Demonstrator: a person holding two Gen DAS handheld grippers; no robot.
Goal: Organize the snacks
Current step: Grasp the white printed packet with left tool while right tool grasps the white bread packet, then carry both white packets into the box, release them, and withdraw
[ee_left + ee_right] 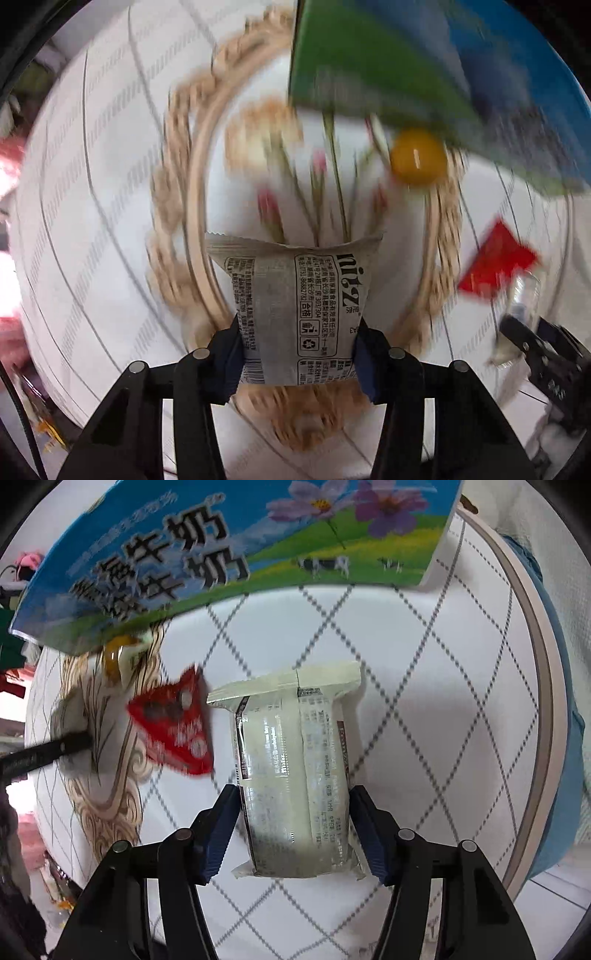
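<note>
The left gripper (297,354) points down over a round white plate with a gold scrolled rim and painted pink flowers (192,221), its blue-padded fingers (231,354) pressed against both sides of a grey newspaper-print snack packet (295,302), which hangs clamped between them above the plate. Near the plate's far rim lies a small round yellow candy-like object (417,157), and a large blue-and-green milk carton box with cows and flowers printed on it (388,66) overhangs that side, crowding the space above the plate. To the right, on the white tabletop with a thin grey check pattern (92,184), lies a red foil snack packet (498,258), with the other gripper's black tip just beyond it. From the right wrist camera, the right gripper (293,830) straddles a pale cream rectangular snack packet with a folded back seam (291,768) lying flat on the tabletop; its fingers (221,830) stand at either side of the packet, close against it, though whether they actually press it cannot be told. The red packet sits just left of the cream one, and the milk box looms close behind both.
</note>
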